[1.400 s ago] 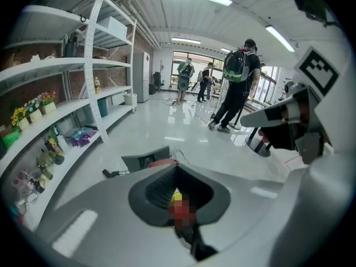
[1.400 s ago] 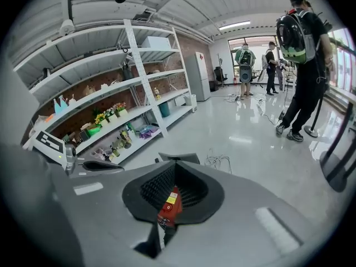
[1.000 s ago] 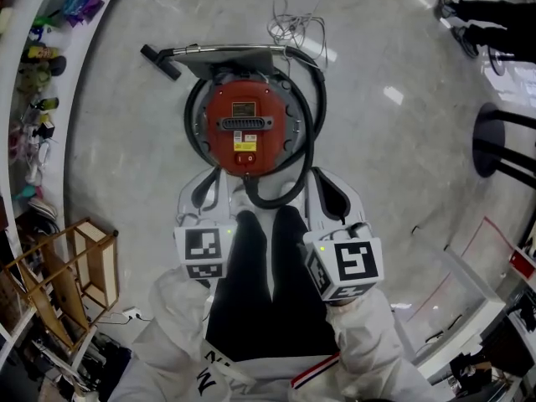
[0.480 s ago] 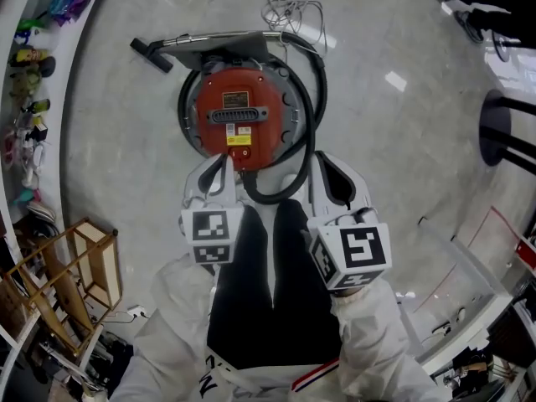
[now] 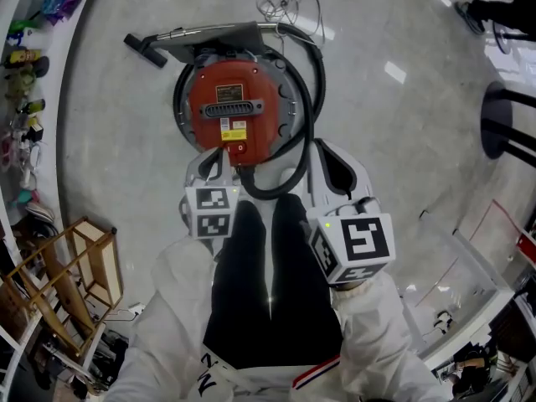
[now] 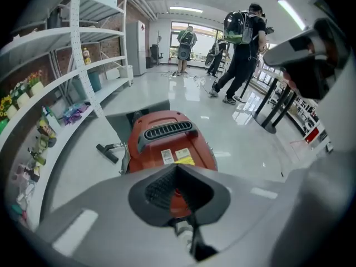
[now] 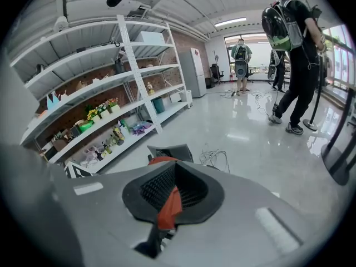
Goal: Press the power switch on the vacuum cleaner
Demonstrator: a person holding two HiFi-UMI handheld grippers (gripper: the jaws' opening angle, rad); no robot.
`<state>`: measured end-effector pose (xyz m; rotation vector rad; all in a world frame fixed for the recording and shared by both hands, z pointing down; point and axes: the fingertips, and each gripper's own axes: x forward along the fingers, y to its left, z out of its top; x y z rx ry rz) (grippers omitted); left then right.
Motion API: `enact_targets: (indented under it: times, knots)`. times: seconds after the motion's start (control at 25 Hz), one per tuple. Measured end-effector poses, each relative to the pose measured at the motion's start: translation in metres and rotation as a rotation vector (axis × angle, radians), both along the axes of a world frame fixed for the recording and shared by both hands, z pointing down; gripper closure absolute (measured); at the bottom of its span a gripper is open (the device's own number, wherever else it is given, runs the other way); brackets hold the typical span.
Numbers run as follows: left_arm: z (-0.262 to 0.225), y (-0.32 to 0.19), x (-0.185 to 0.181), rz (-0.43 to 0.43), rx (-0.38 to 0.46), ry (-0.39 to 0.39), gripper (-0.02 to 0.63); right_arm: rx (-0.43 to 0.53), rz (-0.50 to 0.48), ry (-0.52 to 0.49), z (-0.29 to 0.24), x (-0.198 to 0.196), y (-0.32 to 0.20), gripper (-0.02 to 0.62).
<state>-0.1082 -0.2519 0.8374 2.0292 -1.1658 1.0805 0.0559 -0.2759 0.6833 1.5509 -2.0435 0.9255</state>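
A glossy grey floor (image 5: pixel 126 166) filled the head view, with stocked shelves (image 5: pixel 25 99) curving down the left edge and a wooden rack (image 5: pixel 75 266) at lower left. The red vacuum cleaner (image 5: pixel 233 111) stood on the floor ahead of the person's black-trousered legs (image 5: pixel 268 283). Its black hose (image 5: pixel 306 132) looped round its right side, its nozzle (image 5: pixel 142 48) lay at upper left, and a loose cable (image 5: pixel 289 7) was piled beyond it. The left gripper (image 5: pixel 219 162) pointed at the vacuum cleaner's near edge and was just beside it. The right gripper (image 5: pixel 331 162) was held to the right, by the hose loop. The power switch could not be picked out here.

In the left gripper view the jaws were closed together with nothing between them. The tips of the left gripper (image 6: pixel 177 168) met just below the vacuum cleaner's red top (image 6: pixel 167 149), which bore a grey grilled handle and two labels. Shelves ran along the left, and people with backpacks (image 6: pixel 242 49) stood far back.

In the right gripper view the jaws of the right gripper (image 7: pixel 175 164) were likewise together and empty. Only a sliver of the vacuum cleaner's red (image 7: pixel 161 160) showed over them, and a little more through the gap lower down. Shelves rose on the left and a person (image 7: pixel 295 54) stood on the right.
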Motion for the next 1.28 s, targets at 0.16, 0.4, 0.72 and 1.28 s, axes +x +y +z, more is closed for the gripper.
enact_targets:
  times: [0.16, 0.4, 0.72, 1.28]
  knots:
    - [0.014, 0.002, 0.003, 0.017, -0.038, -0.009, 0.606, 0.001, -0.002, 0.002, -0.003, 0.001, 0.000, 0.595]
    - [0.035, 0.013, -0.002, 0.021, -0.096, -0.021, 0.606, -0.011, -0.011, -0.005, -0.001, -0.005, 0.004, 0.595]
    - [0.040, 0.012, 0.003, 0.032, -0.113, -0.028, 0.606, -0.024, -0.005, -0.008, 0.001, -0.002, 0.005, 0.595]
    - [0.041, 0.012, 0.002, 0.017, -0.131, -0.044, 0.606, -0.028, 0.003, -0.024, 0.003, -0.002, 0.003, 0.595]
